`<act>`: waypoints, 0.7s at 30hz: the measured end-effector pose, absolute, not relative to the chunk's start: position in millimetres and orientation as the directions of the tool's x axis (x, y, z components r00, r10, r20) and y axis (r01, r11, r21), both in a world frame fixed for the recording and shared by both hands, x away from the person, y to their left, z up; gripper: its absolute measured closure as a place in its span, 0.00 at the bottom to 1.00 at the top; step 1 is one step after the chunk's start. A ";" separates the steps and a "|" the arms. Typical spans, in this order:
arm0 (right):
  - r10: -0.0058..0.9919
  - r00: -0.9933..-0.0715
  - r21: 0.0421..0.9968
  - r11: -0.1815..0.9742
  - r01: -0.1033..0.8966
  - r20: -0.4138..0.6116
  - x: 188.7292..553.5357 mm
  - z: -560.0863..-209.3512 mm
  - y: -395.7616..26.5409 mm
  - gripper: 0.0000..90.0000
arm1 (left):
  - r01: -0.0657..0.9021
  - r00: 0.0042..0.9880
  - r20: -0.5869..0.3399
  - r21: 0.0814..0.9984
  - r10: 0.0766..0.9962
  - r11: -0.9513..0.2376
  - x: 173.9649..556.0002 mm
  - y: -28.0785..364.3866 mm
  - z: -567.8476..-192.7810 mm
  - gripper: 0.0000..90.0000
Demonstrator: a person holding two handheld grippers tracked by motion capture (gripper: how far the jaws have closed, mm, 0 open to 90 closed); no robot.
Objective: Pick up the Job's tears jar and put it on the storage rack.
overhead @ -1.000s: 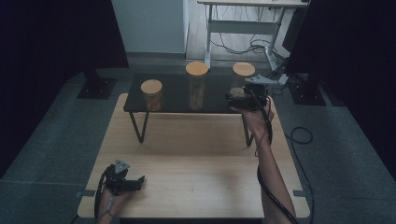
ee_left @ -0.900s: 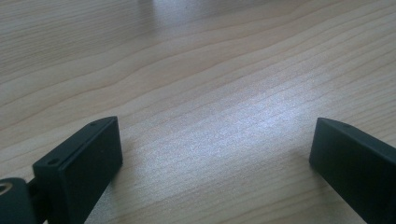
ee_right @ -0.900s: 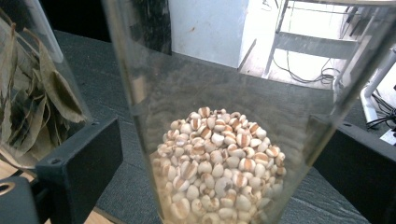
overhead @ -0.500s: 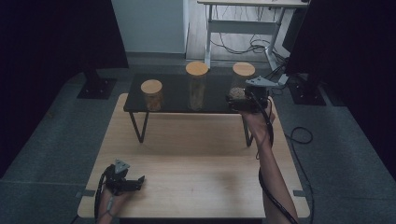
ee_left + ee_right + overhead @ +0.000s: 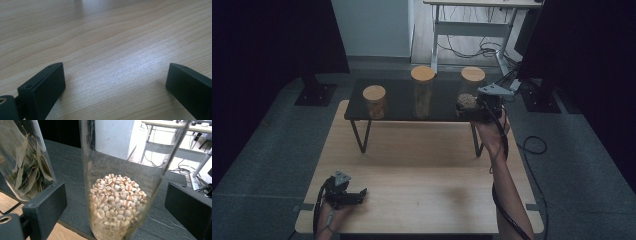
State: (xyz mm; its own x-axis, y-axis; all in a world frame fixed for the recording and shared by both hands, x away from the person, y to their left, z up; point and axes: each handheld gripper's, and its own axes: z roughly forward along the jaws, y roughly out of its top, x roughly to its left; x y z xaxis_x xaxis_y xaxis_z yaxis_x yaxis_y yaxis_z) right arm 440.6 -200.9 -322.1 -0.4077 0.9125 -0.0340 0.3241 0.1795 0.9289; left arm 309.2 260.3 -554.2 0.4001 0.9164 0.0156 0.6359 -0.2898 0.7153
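The grain jar [image 5: 120,195] stands between the right claw's [image 5: 116,207] closing, seemingly untouching jaws.

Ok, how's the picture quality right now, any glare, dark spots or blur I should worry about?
High view: dim, the surroundings nearly black, yet the three jars stay readable. Left gripper view: a pale sheen on the wooden table, the fingers a bit soft. Right gripper view: sharp on the grain jar, with a bright, washed-out background at top right.

The left gripper [image 5: 113,82], its two black jaws standing wide apart with nothing between them, hovers low over the pale wood-grain counter [image 5: 107,37], lit by a soft sheen.
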 end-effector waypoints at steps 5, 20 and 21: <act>0.910 -0.411 0.929 0.196 0.313 -0.053 435.5 -322.6 -201.6 0.04 | 0.636 0.400 0.016 0.715 0.916 -0.290 309.2 260.3 -554.2 0.02; 0.902 -0.423 0.930 0.225 0.289 -0.086 420.7 -325.1 -206.2 0.05 | 0.636 0.400 0.016 0.715 0.916 -0.291 309.2 260.3 -554.2 0.02; 0.902 -0.423 0.930 0.225 0.289 -0.086 419.8 -325.4 -206.9 0.05 | 0.636 0.401 0.016 0.715 0.916 -0.291 309.2 260.3 -554.2 0.02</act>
State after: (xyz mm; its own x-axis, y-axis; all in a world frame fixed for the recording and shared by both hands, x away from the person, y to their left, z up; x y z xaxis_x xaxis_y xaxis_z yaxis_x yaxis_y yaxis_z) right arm 419.8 -206.9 -325.4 -0.4234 0.9018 -0.0864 0.2894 0.2250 0.9304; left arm 309.2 260.3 -554.2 0.4006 0.9161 0.0164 0.6359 -0.2908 0.7148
